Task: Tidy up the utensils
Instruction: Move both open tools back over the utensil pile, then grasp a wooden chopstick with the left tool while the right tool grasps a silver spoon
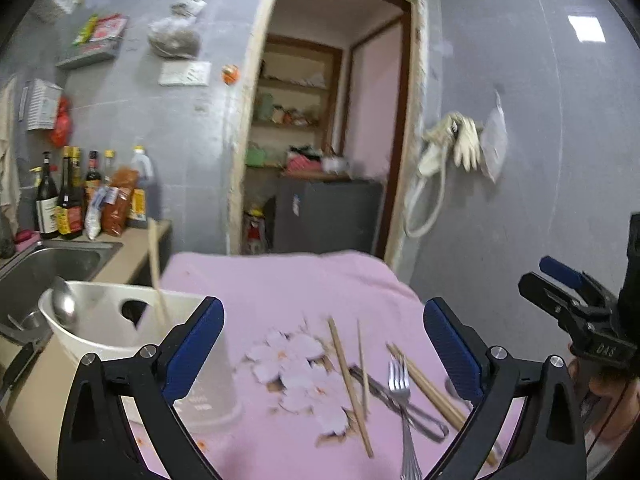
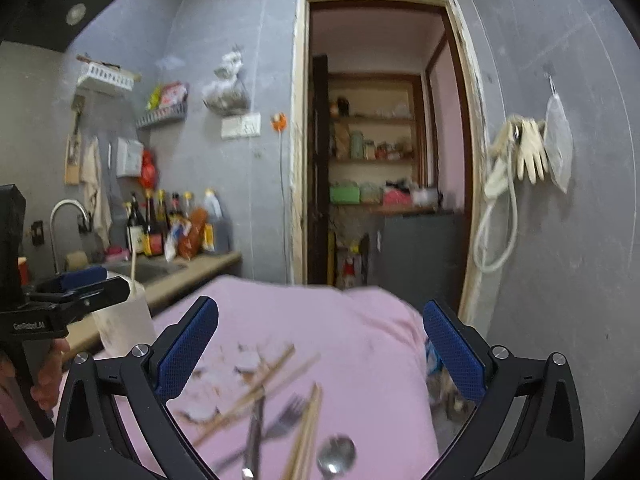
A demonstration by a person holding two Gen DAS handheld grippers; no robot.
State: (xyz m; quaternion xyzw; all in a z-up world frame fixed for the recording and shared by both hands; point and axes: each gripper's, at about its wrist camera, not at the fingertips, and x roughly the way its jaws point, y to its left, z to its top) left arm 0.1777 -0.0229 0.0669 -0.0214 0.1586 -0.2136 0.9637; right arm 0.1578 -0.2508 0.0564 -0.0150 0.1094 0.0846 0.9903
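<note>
Loose utensils lie on a pink cloth [image 1: 280, 280]: a metal fork [image 1: 400, 384], several wooden chopsticks [image 1: 350, 384] and metal tongs [image 1: 404, 408]. The right wrist view shows the fork [image 2: 288, 416], chopsticks [image 2: 260, 388] and a spoon [image 2: 336, 454]. A white holder [image 1: 108, 328] at the left carries a ladle [image 1: 64, 304] and a chopstick [image 1: 156, 264]. My left gripper [image 1: 324, 344] is open above the cloth with nothing between its fingers. My right gripper [image 2: 320, 348] is open over the utensils, also holding nothing.
A steel sink [image 1: 52, 264] and a counter with several sauce bottles [image 1: 72, 196] stand at the left. A doorway [image 1: 332, 120] opens straight ahead behind the table. Gloves and a hose [image 1: 452, 148] hang on the grey wall at the right. A clear measuring cup [image 1: 216, 396] stands by the holder.
</note>
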